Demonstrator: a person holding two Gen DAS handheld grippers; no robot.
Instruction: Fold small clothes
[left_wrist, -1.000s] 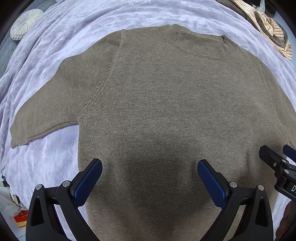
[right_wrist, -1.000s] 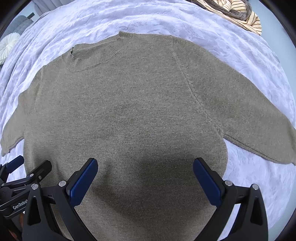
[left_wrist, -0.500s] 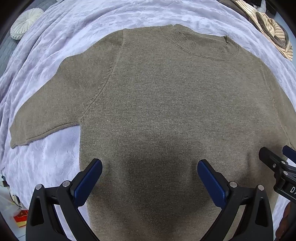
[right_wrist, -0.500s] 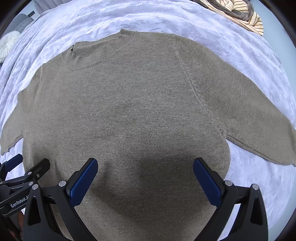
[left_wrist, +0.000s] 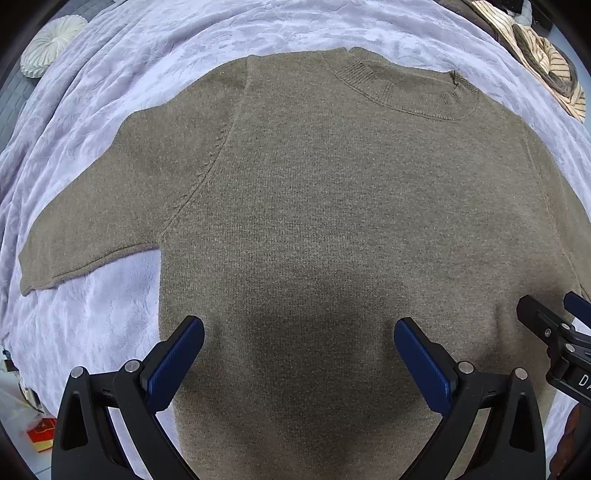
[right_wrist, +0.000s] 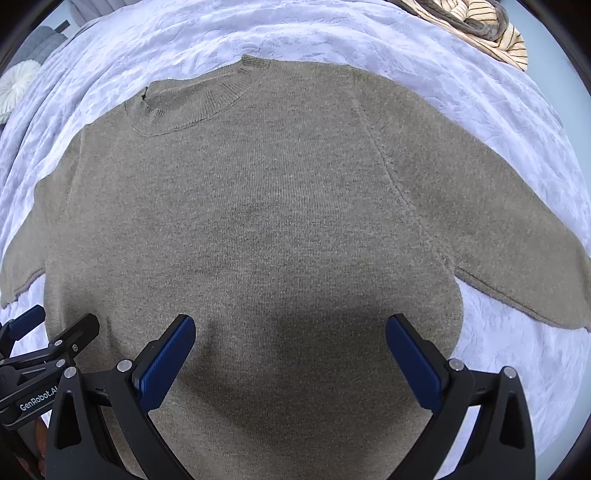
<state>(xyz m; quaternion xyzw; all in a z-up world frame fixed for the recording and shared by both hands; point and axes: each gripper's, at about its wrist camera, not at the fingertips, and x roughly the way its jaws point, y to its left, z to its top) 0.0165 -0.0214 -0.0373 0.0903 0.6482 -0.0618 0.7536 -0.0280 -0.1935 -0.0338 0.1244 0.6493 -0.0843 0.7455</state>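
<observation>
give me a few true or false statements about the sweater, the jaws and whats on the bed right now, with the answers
1. The sweater lies spread flat with both sleeves out to the sides. True.
2. The left gripper is clamped on the hem. False: its jaws stand wide open over the lower body of the sweater, holding nothing.
3. The right gripper has open jaws. True.
4. The collar points toward the grippers. False: it lies at the far end, away from both.
5. A striped garment lies bunched beyond the sweater on the lilac blanket. True.
6. The sweater is bright red. False: it is olive brown.
</observation>
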